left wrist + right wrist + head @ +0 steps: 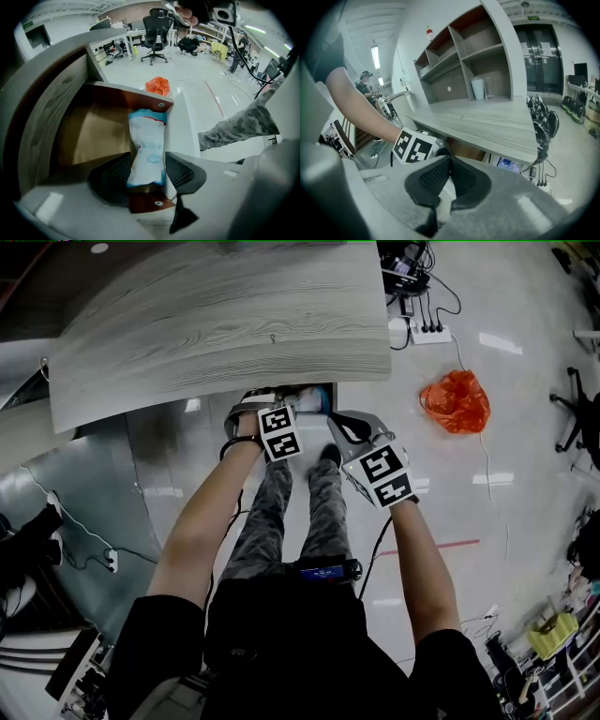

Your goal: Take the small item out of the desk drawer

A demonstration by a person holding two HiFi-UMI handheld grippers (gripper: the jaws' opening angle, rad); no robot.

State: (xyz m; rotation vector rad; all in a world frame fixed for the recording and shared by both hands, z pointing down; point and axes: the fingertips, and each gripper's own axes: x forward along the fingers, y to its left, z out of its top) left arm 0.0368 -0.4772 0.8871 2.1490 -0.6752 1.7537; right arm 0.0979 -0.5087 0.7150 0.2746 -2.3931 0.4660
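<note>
A white and blue packet lies in the open wooden drawer, along its right wall. My left gripper is open, with one jaw on each side of the packet's near end. In the head view the left gripper reaches into the drawer under the desk's front edge. My right gripper hovers just right of it, outside the drawer. Its jaws are shut, pads together, with nothing between them.
An orange bag lies on the floor to the right, and a power strip with cables sits behind it. The person's legs are below the drawer. A shelf unit stands at the desk's far end.
</note>
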